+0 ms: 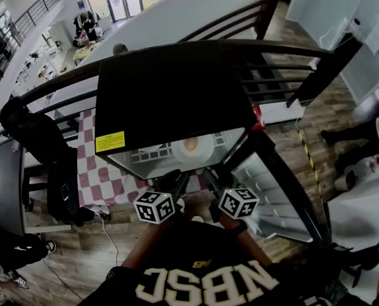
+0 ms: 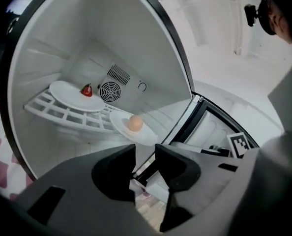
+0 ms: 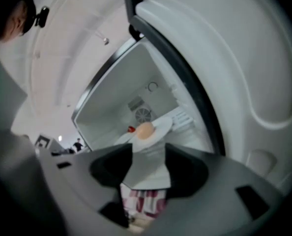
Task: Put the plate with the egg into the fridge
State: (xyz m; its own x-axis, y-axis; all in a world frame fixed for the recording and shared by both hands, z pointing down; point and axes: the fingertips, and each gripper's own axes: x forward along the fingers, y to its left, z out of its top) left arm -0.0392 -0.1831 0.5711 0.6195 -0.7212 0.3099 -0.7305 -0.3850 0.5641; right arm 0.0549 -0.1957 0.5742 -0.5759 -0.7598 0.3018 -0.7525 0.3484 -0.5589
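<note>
Nearest you: your left gripper, fingers well apart, nothing held. Only the fridge's lower edge and floor show through the gap.

Your right gripper is just beside it at 3 o'clock. Its fingers are also spread and grip nothing; the checkered cloth shows low in the gap.

Both grippers sit just outside the open fridge, whose mouth is at your 12 o'clock. The door is swung out toward 4 o'clock.

Inside, the plate with the egg rests at the near end of the white grid shelf, rim overhanging, apart from both grippers. The egg lies near the plate's centre.

At 10 o'clock from it, farther back on the same shelf, is a second plate carrying a small red item. You cannot tell whether the two rims touch.

A round fan grille is on the back wall.
</note>
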